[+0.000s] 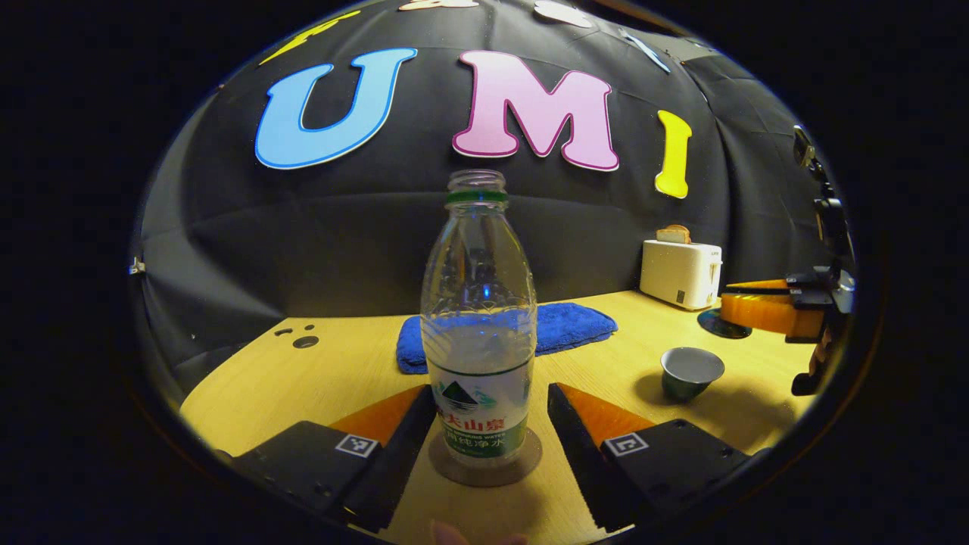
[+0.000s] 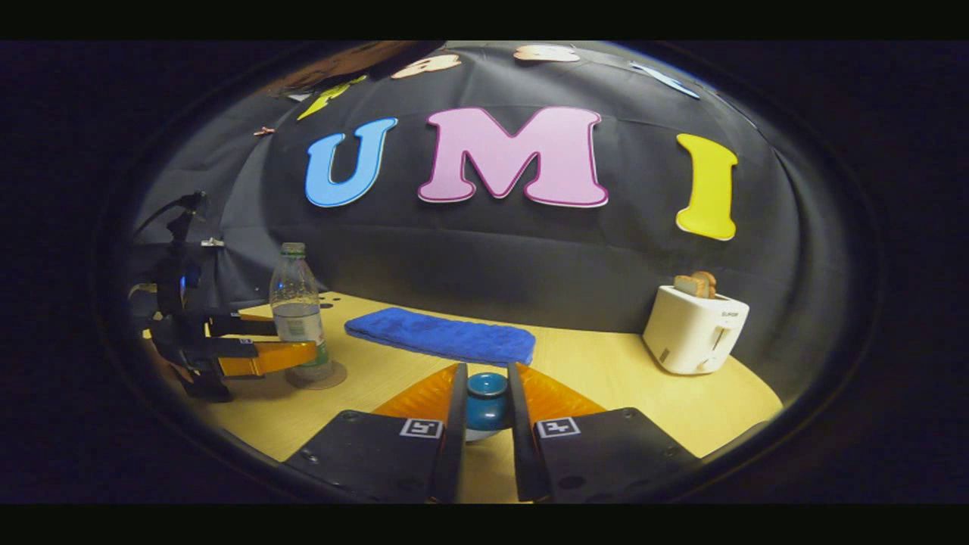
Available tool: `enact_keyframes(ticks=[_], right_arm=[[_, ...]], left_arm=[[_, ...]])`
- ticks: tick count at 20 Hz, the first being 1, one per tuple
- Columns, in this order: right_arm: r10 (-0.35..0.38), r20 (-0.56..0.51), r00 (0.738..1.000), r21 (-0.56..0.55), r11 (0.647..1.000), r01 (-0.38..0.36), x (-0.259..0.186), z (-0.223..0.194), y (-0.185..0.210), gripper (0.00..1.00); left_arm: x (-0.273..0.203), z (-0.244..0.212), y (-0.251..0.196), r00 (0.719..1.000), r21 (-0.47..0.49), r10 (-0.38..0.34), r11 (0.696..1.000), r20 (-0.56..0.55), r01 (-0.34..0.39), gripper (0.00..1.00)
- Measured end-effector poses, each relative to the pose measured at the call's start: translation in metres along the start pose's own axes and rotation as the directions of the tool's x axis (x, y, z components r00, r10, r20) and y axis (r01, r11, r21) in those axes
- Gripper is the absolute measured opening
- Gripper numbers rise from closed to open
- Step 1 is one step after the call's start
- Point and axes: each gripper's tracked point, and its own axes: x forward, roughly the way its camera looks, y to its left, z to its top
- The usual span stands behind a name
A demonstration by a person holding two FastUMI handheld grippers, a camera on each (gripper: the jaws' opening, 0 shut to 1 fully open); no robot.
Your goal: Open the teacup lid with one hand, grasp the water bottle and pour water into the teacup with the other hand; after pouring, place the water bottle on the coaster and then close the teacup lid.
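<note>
An uncapped clear water bottle point(image 1: 478, 333), partly full, stands upright on a round brown coaster point(image 1: 522, 462). My left gripper point(image 1: 492, 387) is open, one finger on each side of the bottle; the left finger is close to it and the right one stands apart. The grey teacup point(image 1: 692, 371) sits lidless to the right. In the right gripper view my right gripper point(image 2: 486, 369) is shut on the teal knob of the teacup lid point(image 2: 486, 401). The left gripper point(image 2: 291, 341) shows around the bottle point(image 2: 297, 310) on its coaster point(image 2: 329, 376). The right gripper point(image 1: 730, 306) shows beyond the cup with the dark lid point(image 1: 718, 324) at its tips.
A folded blue towel point(image 1: 564, 325) lies behind the bottle. A white toaster point(image 1: 680, 272) with bread slices stands at the back right. The wooden table's left edge point(image 1: 227, 371) is near, with small holes point(image 1: 305, 341) in the top.
</note>
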Motion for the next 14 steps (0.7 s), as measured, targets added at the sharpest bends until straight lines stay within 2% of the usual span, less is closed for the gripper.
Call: enact_keyframes(ticks=[1,2,3,8,9,11,13,14], right_arm=[[0.008,-0.008,1.000,0.001,1.000,-0.008,0.002,-0.004,0.004,0.30],[0.015,-0.015,1.000,0.004,1.000,-0.015,0.005,-0.008,0.008,0.35],[0.024,-0.021,0.999,0.009,1.000,-0.024,0.007,-0.011,0.011,0.30],[0.034,-0.072,0.997,0.050,0.998,-0.030,0.020,-0.032,0.016,0.35],[0.027,-0.081,0.996,0.051,0.998,-0.023,0.022,-0.035,0.014,0.30],[0.019,-0.094,0.995,0.046,0.999,-0.014,0.023,-0.040,0.012,0.26],[0.015,-0.117,0.993,0.037,0.999,-0.011,0.022,-0.048,0.012,0.30],[0.010,-0.102,0.995,0.039,0.999,-0.006,0.024,-0.046,0.011,0.30]], left_arm=[[-0.002,-0.003,0.001,1.000,-0.003,0.004,1.000,-0.008,-0.004,0.94],[-0.003,-0.007,0.003,1.000,-0.005,0.007,1.000,-0.018,-0.007,0.94],[-0.005,-0.008,0.003,1.000,-0.005,0.006,1.000,-0.024,-0.006,0.94],[-0.019,-0.017,0.002,0.999,0.007,0.007,1.000,-0.051,-0.007,0.94],[-0.022,-0.018,0.002,0.998,0.010,0.006,1.000,-0.056,-0.005,0.94],[-0.028,-0.023,0.000,0.997,0.015,0.003,1.000,-0.074,-0.002,0.94],[-0.035,-0.025,-0.001,0.997,0.013,-0.001,1.000,-0.083,0.002,0.94],[-0.036,-0.024,-0.001,0.997,0.010,-0.001,1.000,-0.083,0.002,0.89]])
